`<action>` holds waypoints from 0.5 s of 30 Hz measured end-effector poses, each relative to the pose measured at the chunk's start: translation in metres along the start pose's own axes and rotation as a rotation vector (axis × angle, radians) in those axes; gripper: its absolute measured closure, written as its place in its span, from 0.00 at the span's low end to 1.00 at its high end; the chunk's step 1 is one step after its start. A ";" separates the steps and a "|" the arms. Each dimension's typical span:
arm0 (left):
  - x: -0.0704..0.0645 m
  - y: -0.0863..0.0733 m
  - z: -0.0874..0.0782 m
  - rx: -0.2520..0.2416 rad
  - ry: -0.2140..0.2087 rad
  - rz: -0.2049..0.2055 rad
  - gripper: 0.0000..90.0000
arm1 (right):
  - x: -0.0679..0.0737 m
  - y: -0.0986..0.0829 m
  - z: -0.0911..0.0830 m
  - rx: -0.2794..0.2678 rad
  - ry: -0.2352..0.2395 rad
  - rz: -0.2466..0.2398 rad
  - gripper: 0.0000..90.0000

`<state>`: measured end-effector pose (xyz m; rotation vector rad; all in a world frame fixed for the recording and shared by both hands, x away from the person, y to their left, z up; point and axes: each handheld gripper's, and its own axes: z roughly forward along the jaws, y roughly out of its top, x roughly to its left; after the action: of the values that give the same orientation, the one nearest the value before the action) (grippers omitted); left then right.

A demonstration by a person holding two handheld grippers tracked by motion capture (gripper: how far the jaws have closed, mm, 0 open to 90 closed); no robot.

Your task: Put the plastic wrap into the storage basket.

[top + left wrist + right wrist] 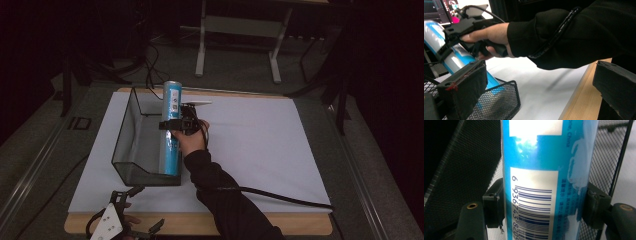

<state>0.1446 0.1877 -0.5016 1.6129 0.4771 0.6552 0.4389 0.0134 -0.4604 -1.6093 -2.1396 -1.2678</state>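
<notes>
Left gripper point(131, 226) idles at the near-left table point(260, 145) edge, jaws spread wide with nothing between them, its pads just short of the basket's near corner. Next right, the black mesh basket point(131, 131) sits on the white sheet, open top, thin wire rim. The blue can point(171, 129) stands tall at the basket's right end, leaning slightly, its foot down inside the mesh. Right gripper point(176, 124) has its jaws closed on the can's mid-body, one pad each side of the barcode label, per the right gripper view point(541, 202). Can looks rigid, smooth, glossy, likely slippery; probably light to moderate weight, top-heavy because of its length. Mid-body hold seems sound; lower would foul the mesh wall. Obstruction: the basket's rim and right wall hug the can. Right half of the table holds just the gripper's trailing cable point(280, 196).
</notes>
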 end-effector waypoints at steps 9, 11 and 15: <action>0.000 0.000 0.001 0.001 -0.002 -0.001 0.00 | 0.003 -0.005 0.004 -0.012 -0.062 -0.045 0.35; 0.000 0.000 0.001 0.003 -0.002 0.001 0.00 | 0.003 -0.007 0.007 -0.014 -0.071 -0.051 0.35; 0.000 0.000 0.001 0.001 -0.003 -0.001 0.00 | 0.002 -0.009 0.012 -0.017 -0.086 -0.051 0.34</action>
<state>0.1454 0.1874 -0.5020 1.6143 0.4755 0.6515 0.4345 0.0230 -0.4712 -1.6550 -2.2395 -1.2566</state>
